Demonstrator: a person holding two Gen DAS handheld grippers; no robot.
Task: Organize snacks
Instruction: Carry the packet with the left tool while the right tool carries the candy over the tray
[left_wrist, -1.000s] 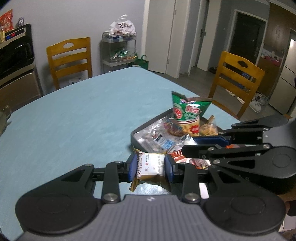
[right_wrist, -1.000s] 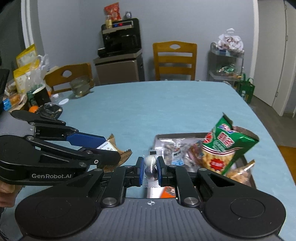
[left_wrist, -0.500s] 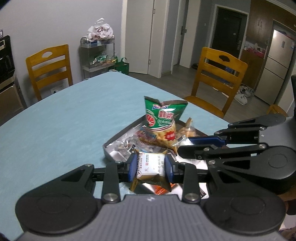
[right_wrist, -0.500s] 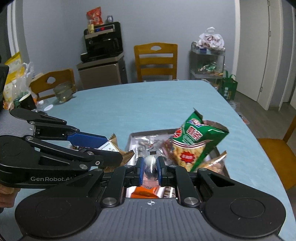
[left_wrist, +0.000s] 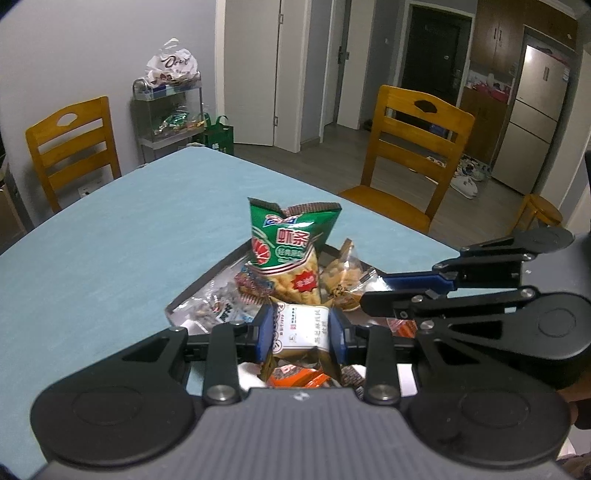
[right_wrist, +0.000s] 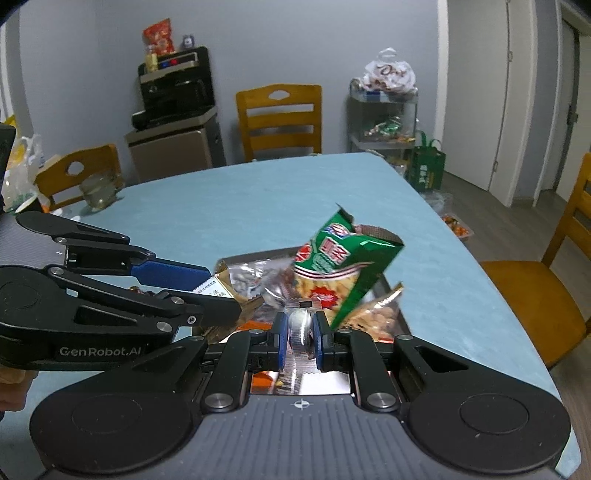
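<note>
left wrist view: left gripper (left_wrist: 302, 334) clenched on a small white-and-gold wrapped snack packet with printed text (left_wrist: 300, 329), blue pads (left_wrist: 266, 334) pressed flat on both its sides, packet held above the near end of a shallow grey metal tray (left_wrist: 207, 282). just behind it, upright in the tray, a tall green shrimp-stick bag with red and white print (left_wrist: 291, 247), torn open at the top. beside the bag, to the right, a clear wrapper of brown biscuits (left_wrist: 341, 284); to the left, clear packets of nuts with blue print (left_wrist: 218, 308). under the held packet, orange wrappers (left_wrist: 295, 376). entering from the right, right gripper (left_wrist: 373, 295), tips over the tray just beside the biscuit wrapper, something pale between them, hard to make out from here. tray resting on a light blue tablecloth-covered table (left_wrist: 110, 258). beyond the table, two yellow wooden chairs (left_wrist: 413, 155).

right wrist view: right gripper (right_wrist: 301, 334) grasping a small crinkled silver foil-wrapped piece (right_wrist: 300, 328) between blue pads (right_wrist: 281, 338), over the near edge of the same tray (right_wrist: 255, 256). green bag (right_wrist: 343, 269) tilted toward the right here, leaning over the tray's right half. left gripper (right_wrist: 218, 293) reaching in from the left, white-and-gold packet (right_wrist: 216, 288) pinched at its tips, just beside the silver piece. far left on the table, a glass mug (right_wrist: 98, 190).
</note>
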